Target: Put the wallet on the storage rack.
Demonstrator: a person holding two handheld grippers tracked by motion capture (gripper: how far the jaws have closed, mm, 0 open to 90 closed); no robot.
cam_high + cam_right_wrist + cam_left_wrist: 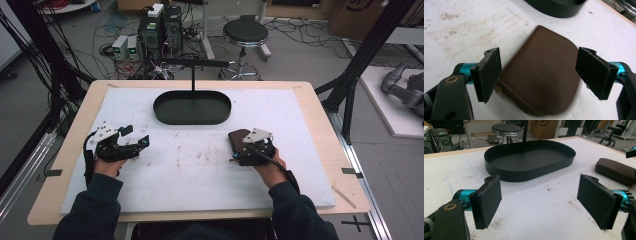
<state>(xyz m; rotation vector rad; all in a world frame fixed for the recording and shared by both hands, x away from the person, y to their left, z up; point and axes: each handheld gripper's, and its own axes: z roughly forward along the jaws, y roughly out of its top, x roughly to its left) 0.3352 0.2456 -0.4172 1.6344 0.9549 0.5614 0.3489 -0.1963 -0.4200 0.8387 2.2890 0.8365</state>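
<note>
Beyond your desk (320,107), a round black stool (245,33) stands on the grey floor, cables strewn around its chromed base. To its left you have two dark computer towers (161,27) side by side, with small pale boxes (125,46) just beside them. Cardboard boxes (350,15) sit at the far right. A grey robot arm (406,86) lies on a white platform to your right.

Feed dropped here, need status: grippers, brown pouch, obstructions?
Left gripper open, nothing between its jaws. Right gripper open, straddling brown pouch, not clamped. Black oval tray beyond, no obstruction.
</note>
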